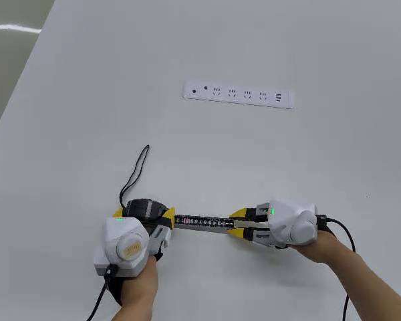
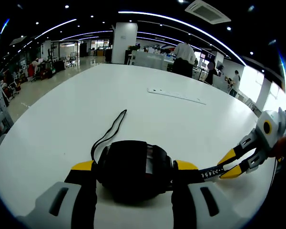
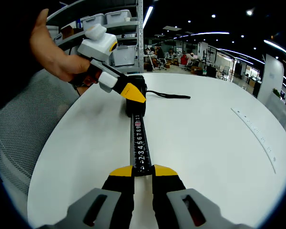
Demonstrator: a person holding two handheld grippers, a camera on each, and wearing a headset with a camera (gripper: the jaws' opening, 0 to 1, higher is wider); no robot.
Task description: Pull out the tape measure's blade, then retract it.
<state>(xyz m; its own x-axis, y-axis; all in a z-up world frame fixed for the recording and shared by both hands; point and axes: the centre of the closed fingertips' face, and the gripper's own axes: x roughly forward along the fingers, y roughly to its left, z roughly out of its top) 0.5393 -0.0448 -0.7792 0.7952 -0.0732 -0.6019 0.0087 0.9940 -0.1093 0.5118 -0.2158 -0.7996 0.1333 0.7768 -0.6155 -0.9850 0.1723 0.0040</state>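
Big white table (image 1: 254,40) in an open office hall, with ceiling lights, storage shelves (image 3: 109,21) and a few people far off in the left gripper view. White power strip (image 1: 238,94) lies flat toward the far side of the table, well apart from the work. The black tape measure case (image 1: 146,209) sits on the table near the close edge. Its thin black strap (image 1: 135,172) trails loose across the table away from it toward the far side. The left gripper (image 1: 144,214) has its yellow-tipped jaws closed in on the two sides of the case. In its own view the case (image 2: 133,157) sits squeezed between both tips. The blade (image 1: 200,221) runs out of the case in a straight line, low over the table, with numbers facing up. The right gripper (image 1: 235,223) has its jaws pressed together on the blade's free end. In the right gripper view the blade (image 3: 139,143) goes from between the two yellow tips straight back to the case (image 3: 142,85). The grippers point at each other, with the short stretch of blade between them. A hand (image 3: 52,52) grips the left gripper's handle.
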